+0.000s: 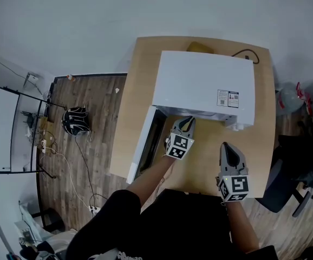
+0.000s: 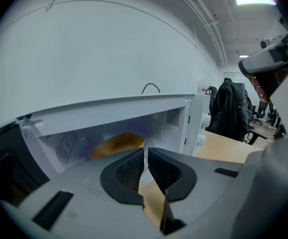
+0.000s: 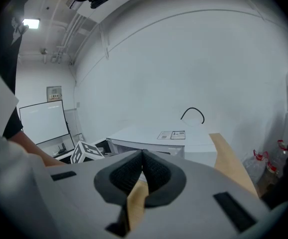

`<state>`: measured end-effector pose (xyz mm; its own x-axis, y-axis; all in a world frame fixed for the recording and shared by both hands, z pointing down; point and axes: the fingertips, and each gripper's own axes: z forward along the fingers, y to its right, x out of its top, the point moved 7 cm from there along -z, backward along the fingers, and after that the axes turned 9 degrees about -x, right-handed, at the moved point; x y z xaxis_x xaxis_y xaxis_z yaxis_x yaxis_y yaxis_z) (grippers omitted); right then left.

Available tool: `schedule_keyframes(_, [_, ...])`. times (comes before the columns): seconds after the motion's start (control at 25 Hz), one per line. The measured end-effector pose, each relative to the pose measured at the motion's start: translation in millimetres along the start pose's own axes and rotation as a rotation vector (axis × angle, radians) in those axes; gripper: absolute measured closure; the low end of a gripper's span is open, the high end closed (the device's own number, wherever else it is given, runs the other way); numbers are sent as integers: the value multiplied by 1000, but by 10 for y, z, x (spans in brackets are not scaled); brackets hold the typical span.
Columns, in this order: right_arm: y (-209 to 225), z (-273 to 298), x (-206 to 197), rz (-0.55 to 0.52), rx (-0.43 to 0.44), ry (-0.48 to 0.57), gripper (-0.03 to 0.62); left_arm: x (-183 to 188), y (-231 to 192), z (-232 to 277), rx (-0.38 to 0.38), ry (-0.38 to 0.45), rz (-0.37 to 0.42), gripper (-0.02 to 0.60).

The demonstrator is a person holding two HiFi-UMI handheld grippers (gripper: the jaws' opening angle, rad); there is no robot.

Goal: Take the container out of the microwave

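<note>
With the door (image 1: 144, 145) being left open at centre left, the microwave (image 1: 202, 83) is being faced by the left gripper (image 1: 187, 123), jaws together and empty. The right gripper (image 1: 228, 154), likewise closed on nothing, is being held clear at lower right. The yellowish container (image 2: 118, 143) is being shown inside the cavity by the left gripper view only. In the head view it is being hidden by the casing.

Tan container (image 2: 116, 144) — inside open microwave (image 1: 205, 85)
</note>
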<state>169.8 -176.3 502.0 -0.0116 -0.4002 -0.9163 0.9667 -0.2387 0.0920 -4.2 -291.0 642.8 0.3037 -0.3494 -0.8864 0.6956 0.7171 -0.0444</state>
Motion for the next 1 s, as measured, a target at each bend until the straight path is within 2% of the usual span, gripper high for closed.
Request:
schedule_keyframes(0.16, [41,66,-47,-1,-5,-27,536,5,-157,190,-4,-40,41,568])
schedule_keyframes(0.32, [142,117,-102,-10,-10,-51,536,13,-206,354,-49,-55,95,563])
schedule_keyframes(0.36, [191,124,-105,-12,-17,-53,536,7,-215,392,-55,-65,114,550])
schedule_keyframes(0.44, [303,126,-90,-11,-32,-47,534,-5,-254,460,-55,-91,145,479])
schedule_keyframes(0.56, [446,119,-58,-6,-57,-34,536,-21,-350,554,-31,-125,182,453])
schedule_keyframes(0.76, [503,123,-120,0,-72,-59,536,-44,-337,733,-28,-159,349,437])
schedule_keyframes(1.0, [307,134,-133,-1,-27,-61,534,-54,-463,867,20,-190,333,431])
